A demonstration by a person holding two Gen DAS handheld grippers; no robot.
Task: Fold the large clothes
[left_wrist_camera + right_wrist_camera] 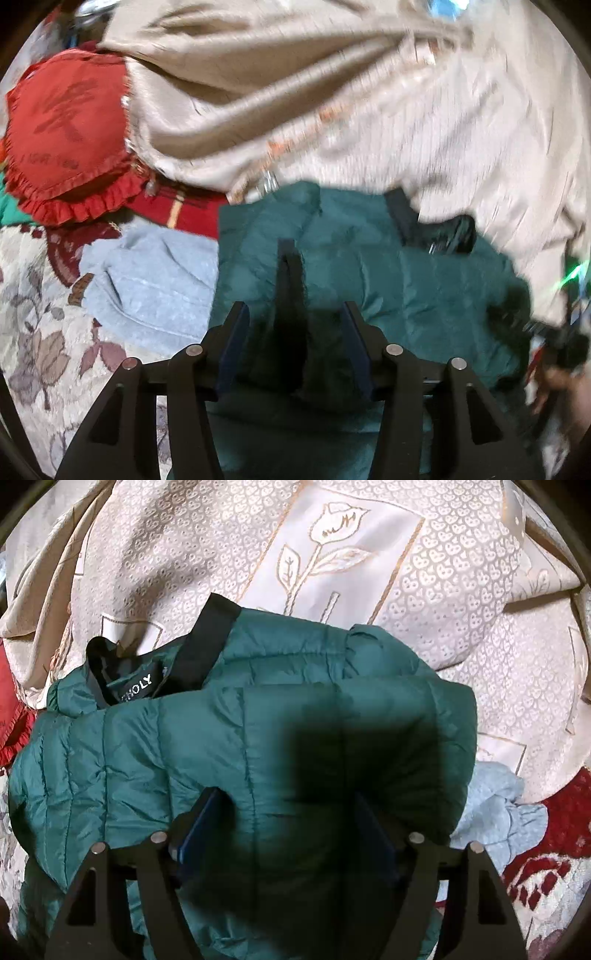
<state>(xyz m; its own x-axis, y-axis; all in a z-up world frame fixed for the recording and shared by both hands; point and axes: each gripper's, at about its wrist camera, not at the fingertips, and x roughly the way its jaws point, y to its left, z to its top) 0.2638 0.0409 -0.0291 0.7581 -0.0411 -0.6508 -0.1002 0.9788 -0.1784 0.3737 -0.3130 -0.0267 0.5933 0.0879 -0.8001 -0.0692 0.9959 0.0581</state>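
The cream patterned cloth [332, 92] smears with motion blur in the left wrist view. The green puffer jacket [258, 738] runs off the bottom edge, its neck label [138, 688] half hidden, reading only "HOLY".

Left claw [293, 314], right claw [286, 805] open, angled down.

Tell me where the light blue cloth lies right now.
In the left wrist view the light blue cloth lies left of the green jacket, below the red cushion. In the right wrist view it peeks out at the jacket's right edge.
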